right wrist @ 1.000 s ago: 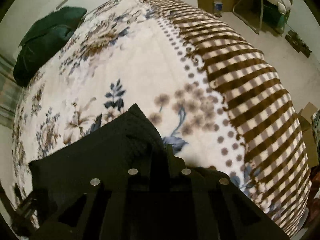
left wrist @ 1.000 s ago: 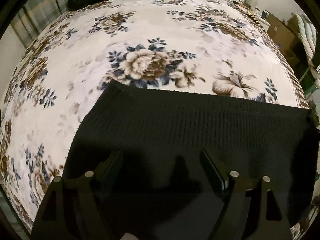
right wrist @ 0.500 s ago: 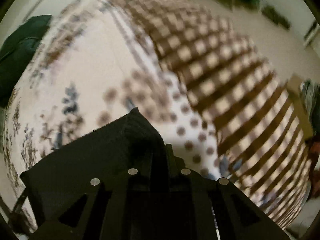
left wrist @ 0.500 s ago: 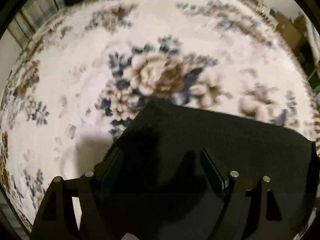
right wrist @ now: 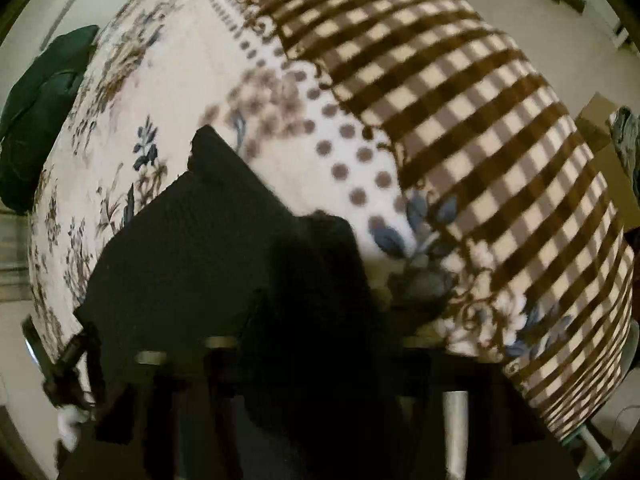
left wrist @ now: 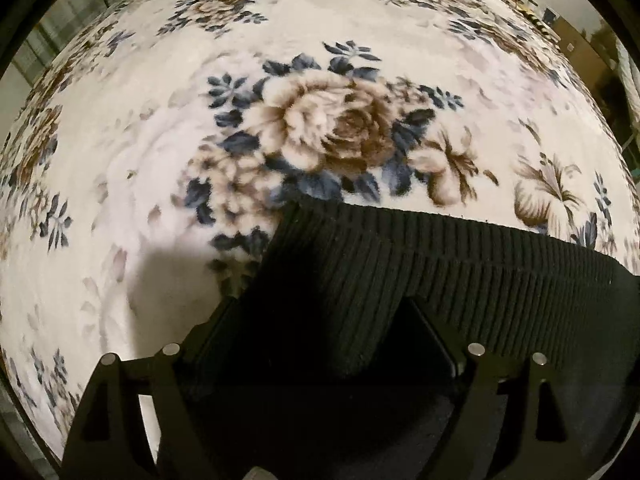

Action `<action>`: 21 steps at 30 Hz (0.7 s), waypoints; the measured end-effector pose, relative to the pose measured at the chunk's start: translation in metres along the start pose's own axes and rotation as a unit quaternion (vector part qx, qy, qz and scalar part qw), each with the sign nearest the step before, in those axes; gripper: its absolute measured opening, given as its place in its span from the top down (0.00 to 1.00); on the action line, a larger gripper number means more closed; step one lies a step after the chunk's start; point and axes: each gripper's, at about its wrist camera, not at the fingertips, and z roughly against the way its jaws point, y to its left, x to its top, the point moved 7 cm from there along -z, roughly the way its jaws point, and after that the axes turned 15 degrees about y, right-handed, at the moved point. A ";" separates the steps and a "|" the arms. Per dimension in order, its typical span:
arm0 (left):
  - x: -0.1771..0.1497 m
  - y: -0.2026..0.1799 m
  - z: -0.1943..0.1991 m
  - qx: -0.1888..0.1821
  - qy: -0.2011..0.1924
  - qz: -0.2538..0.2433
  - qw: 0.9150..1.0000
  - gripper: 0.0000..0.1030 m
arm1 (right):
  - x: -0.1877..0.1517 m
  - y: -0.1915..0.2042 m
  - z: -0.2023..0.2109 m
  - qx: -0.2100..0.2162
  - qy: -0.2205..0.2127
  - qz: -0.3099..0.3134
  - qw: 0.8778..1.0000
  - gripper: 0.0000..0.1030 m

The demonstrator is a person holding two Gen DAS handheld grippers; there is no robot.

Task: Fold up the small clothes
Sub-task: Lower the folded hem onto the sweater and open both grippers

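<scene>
A black ribbed knit garment [left wrist: 460,264] lies on a floral blanket [left wrist: 200,128]. In the left wrist view my left gripper [left wrist: 320,320] is open, its two fingers wide apart over the garment's near left part, with cloth bunched between them. In the right wrist view the same garment [right wrist: 192,240] fills the lower left, with one corner raised toward the blanket. My right gripper [right wrist: 312,320] looks opened, with dark cloth draped over and between its fingers; blur hides whether it grips.
The blanket's brown checked border [right wrist: 480,140] hangs over the bed edge at the right. A dark green pillow [right wrist: 36,120] lies at the far left. Boxes and furniture [left wrist: 580,60] stand beyond the bed.
The right gripper's fingers, shut on the garment's corner before, have spread apart. The left gripper has moved closer to the garment's left edge and the cloth there has bunched up.
</scene>
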 end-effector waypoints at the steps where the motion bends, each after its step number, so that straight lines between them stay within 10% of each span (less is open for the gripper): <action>1: -0.002 0.000 0.002 0.001 0.000 -0.001 1.000 0.19 | -0.004 0.001 0.010 -0.014 -0.027 0.005 1.000 0.88; 4: -0.008 -0.003 0.015 -0.005 -0.006 -0.008 1.000 0.19 | -0.016 0.007 0.040 -0.063 -0.095 0.015 0.993 0.88; 9: -0.037 -0.013 0.037 0.000 -0.016 -0.025 1.000 0.19 | -0.009 -0.012 0.000 -0.078 -0.017 -0.002 0.997 0.84; 14: -0.087 -0.032 0.038 0.000 -0.001 -0.044 0.999 0.19 | -0.007 0.002 0.017 -0.066 -0.040 0.047 0.996 0.21; 21: -0.122 -0.038 0.004 -0.011 0.010 -0.026 1.000 0.12 | 0.004 -0.009 -0.018 -0.037 -0.001 0.030 0.999 0.30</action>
